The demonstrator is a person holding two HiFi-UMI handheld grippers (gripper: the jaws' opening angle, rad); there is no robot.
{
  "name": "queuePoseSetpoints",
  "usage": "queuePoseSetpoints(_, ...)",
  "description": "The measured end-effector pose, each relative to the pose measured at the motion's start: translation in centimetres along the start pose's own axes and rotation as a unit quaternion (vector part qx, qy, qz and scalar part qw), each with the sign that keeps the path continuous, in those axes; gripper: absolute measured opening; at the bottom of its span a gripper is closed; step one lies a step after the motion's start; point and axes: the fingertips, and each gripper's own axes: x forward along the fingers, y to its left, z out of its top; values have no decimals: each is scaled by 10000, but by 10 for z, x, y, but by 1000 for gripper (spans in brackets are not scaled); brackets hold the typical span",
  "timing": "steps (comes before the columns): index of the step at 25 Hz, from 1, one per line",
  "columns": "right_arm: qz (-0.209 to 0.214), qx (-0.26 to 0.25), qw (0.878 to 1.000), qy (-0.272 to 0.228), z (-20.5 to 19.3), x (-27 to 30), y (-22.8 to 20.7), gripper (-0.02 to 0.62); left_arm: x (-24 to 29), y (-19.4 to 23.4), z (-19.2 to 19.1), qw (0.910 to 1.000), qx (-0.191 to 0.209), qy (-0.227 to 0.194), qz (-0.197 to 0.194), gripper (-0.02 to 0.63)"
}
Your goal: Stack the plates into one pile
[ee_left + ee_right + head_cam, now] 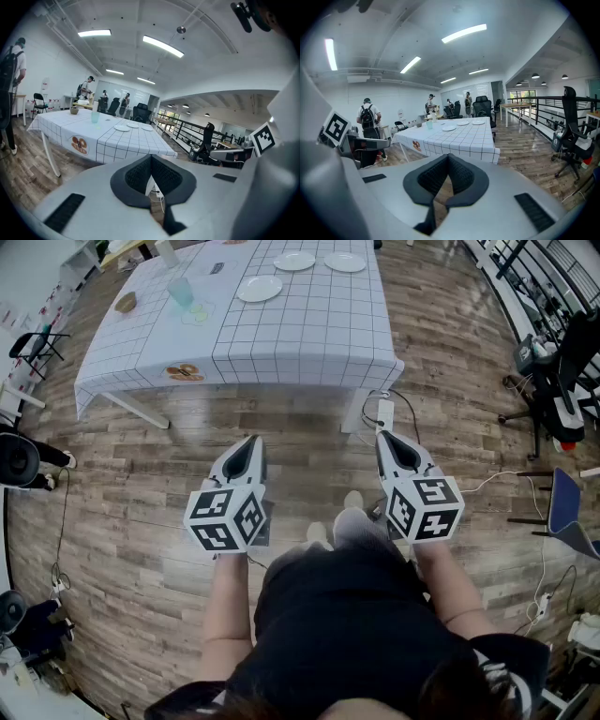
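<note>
Three white plates lie apart on the table (309, 343) with the white checked cloth: one nearer (259, 288), two farther back (294, 261) (345, 262). The left gripper view shows them small at mid-distance (121, 127) (132, 125) (146, 127), and the right gripper view does too (449, 128) (462, 123) (478, 122). My left gripper (254, 441) (151, 161) and right gripper (382, 437) (448, 159) are held side by side over the wooden floor, well short of the table. Both are shut with nothing between their pads.
A teal cup (180, 292) and a small bowl (125, 302) stand on the table's left part. A power strip and cables (383, 412) lie on the floor by the table leg. Office chairs (553, 381) stand at the right. People (368, 119) stand farther off.
</note>
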Motion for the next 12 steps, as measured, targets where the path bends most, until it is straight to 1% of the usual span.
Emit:
queuePoseSetpoints(4, 27, 91, 9999, -61, 0, -1, 2, 14, 0, 1, -1, 10000, 7, 12, -19, 28)
queuePoseSetpoints(8, -18, 255, 9996, -84, 0, -3, 0, 14, 3, 1, -6, 9999, 20, 124, -37, 28)
queuePoseSetpoints(12, -10, 299, 9995, -75, 2, 0, 0, 14, 6, 4, -7, 9998, 86, 186, -64, 28)
